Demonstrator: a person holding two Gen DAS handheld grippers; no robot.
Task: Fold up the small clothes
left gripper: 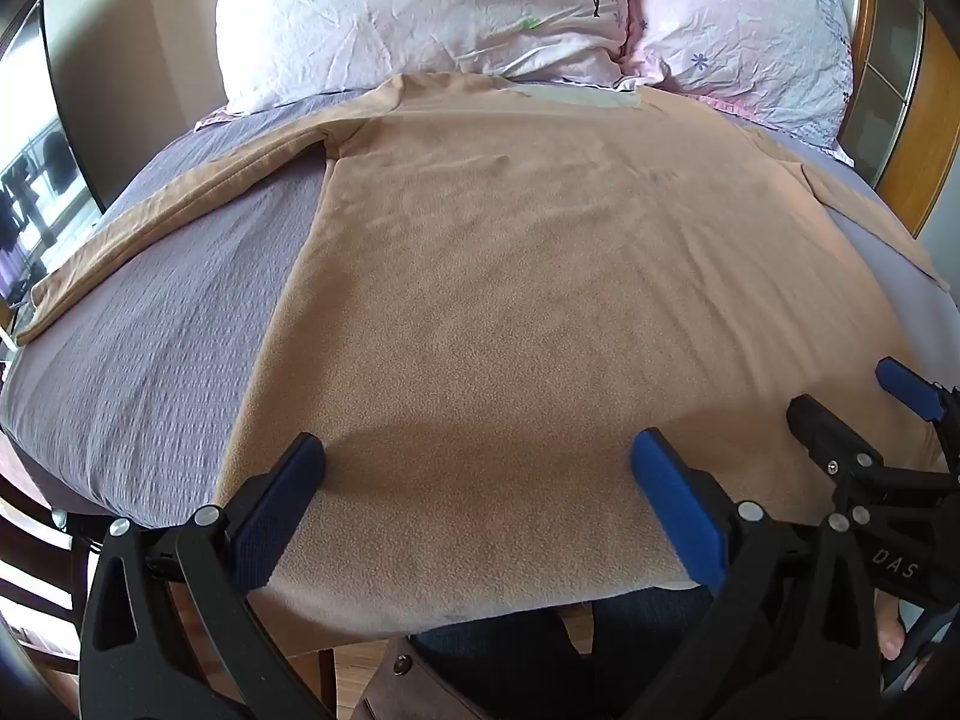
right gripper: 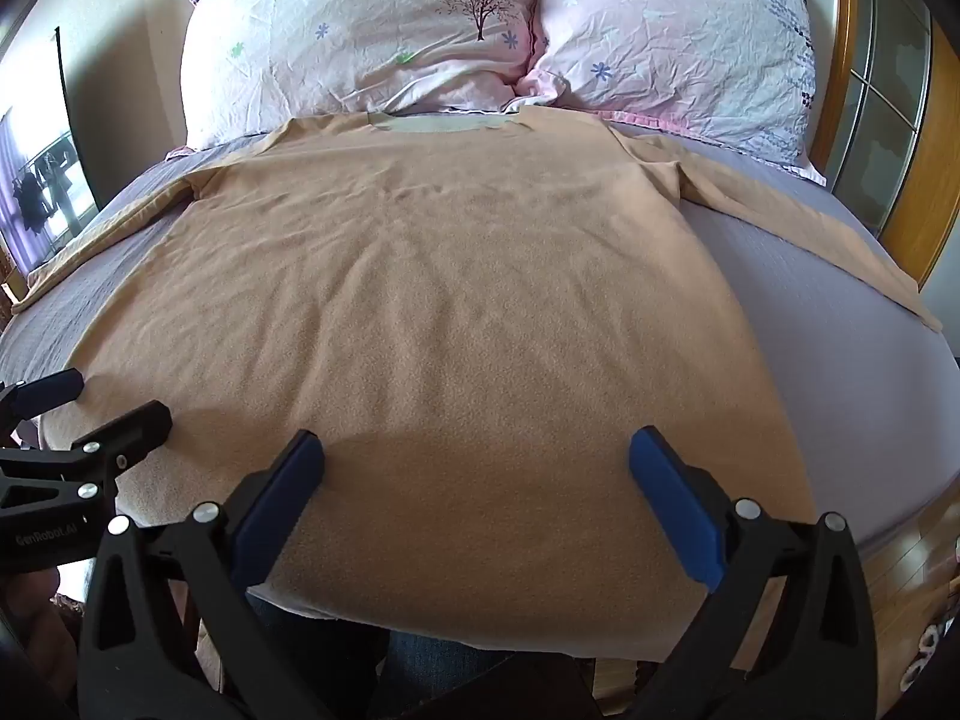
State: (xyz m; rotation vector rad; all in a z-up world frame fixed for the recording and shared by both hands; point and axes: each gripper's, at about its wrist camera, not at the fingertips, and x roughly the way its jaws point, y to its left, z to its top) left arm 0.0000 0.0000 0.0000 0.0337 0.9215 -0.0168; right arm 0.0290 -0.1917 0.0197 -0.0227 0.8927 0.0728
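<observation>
A tan long-sleeved fleece shirt (left gripper: 510, 276) lies flat on the bed, collar toward the pillows, both sleeves spread outward; it also shows in the right wrist view (right gripper: 432, 300). My left gripper (left gripper: 477, 468) is open, its blue pads just above the shirt's hem on the left half. My right gripper (right gripper: 477, 468) is open above the hem on the right half. The right gripper shows in the left wrist view (left gripper: 858, 402), and the left gripper shows in the right wrist view (right gripper: 99, 399). Neither holds anything.
The bed has a grey-lilac sheet (left gripper: 156, 324) and two pink floral pillows (right gripper: 372, 30) at the head. A wooden headboard (right gripper: 840, 60) stands at the right. A window (left gripper: 30, 180) is at the left. The person's legs and the wooden floor (right gripper: 918, 564) lie below the bed edge.
</observation>
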